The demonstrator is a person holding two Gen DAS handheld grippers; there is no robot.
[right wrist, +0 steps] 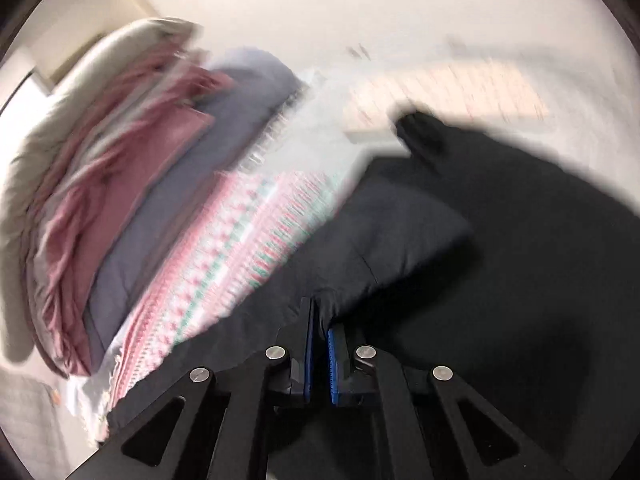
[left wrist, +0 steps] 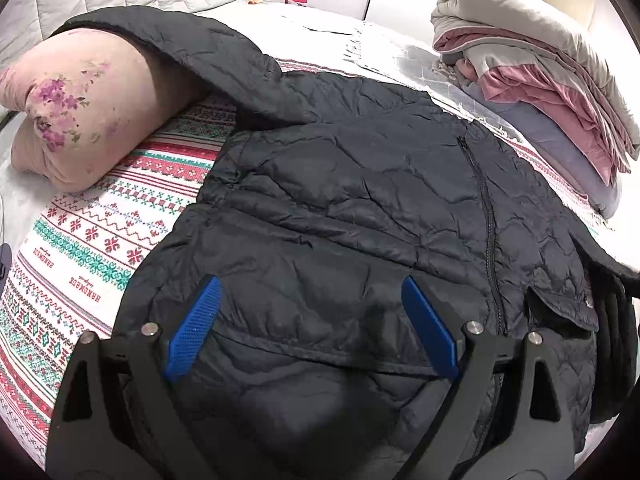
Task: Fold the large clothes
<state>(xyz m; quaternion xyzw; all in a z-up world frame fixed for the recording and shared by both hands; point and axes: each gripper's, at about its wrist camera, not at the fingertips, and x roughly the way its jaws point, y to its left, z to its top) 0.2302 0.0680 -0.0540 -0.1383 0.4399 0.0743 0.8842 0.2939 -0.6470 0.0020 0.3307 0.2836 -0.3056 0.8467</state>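
Jacket [left wrist: 360,184] is plain black, and the bedspread [left wrist: 100,240] is white with red and teal folk-pattern stripes. Pillow [left wrist: 84,120] is peachy pink with purple flowers.

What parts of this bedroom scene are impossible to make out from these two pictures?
- Black jacket: hem in the left wrist view cut off by the frame edge and left gripper.
- Folded bedding stack: right wrist view smeared by motion blur.
- Right gripper: shut on jacket fabric; which part, blurred.
- Floral pillow: far end under jacket sleeve.
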